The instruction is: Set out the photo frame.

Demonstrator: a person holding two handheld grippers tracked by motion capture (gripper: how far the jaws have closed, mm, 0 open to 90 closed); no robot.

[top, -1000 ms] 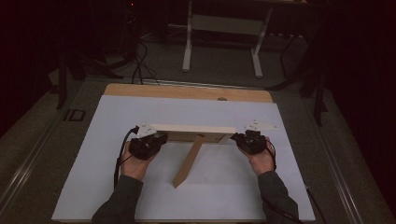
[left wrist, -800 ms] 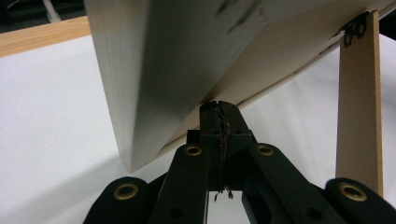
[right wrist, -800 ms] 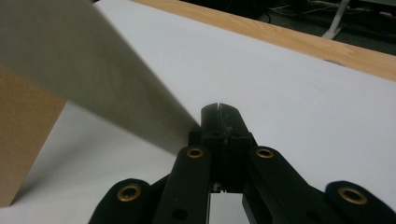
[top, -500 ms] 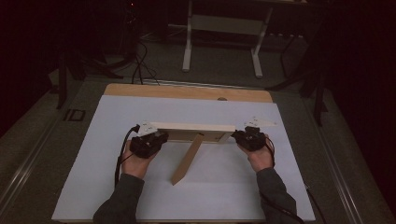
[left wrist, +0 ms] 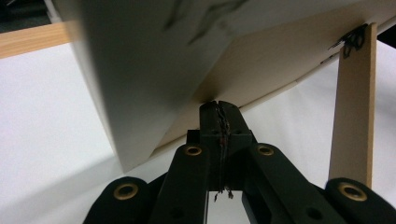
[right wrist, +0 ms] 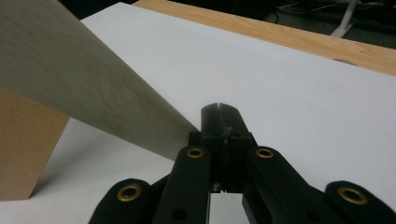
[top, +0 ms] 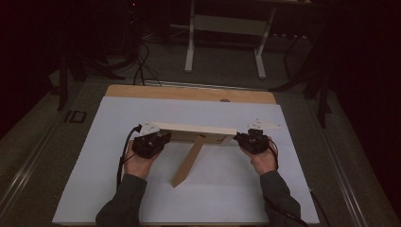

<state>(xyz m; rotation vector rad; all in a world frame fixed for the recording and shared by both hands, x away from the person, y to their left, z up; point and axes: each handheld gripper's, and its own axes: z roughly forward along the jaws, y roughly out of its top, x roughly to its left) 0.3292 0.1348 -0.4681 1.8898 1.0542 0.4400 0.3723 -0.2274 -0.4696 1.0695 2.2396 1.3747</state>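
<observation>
A light wooden picture frame [top: 194, 129] stands on edge in the middle of the white sheet [top: 118, 118], propped by its easel leg [top: 188, 161], which slants toward me. My left gripper [top: 160, 140] is at the frame's left end with its jaws shut. In the left gripper view its tips [left wrist: 218, 103] rest against the frame's back [left wrist: 261, 70], with nothing between them; the leg [left wrist: 352, 102] hangs at the right. My right gripper [top: 238, 138] sits at the frame's right end, also shut. Its tips [right wrist: 218, 107] lie just beside the frame's edge [right wrist: 84, 93].
The white sheet covers a wooden tabletop whose bare strip [top: 189, 93] shows at the far side. Beyond the table stand a metal desk stand [top: 224, 38] and floor cables [top: 142, 66]. Dark floor surrounds the table on both sides.
</observation>
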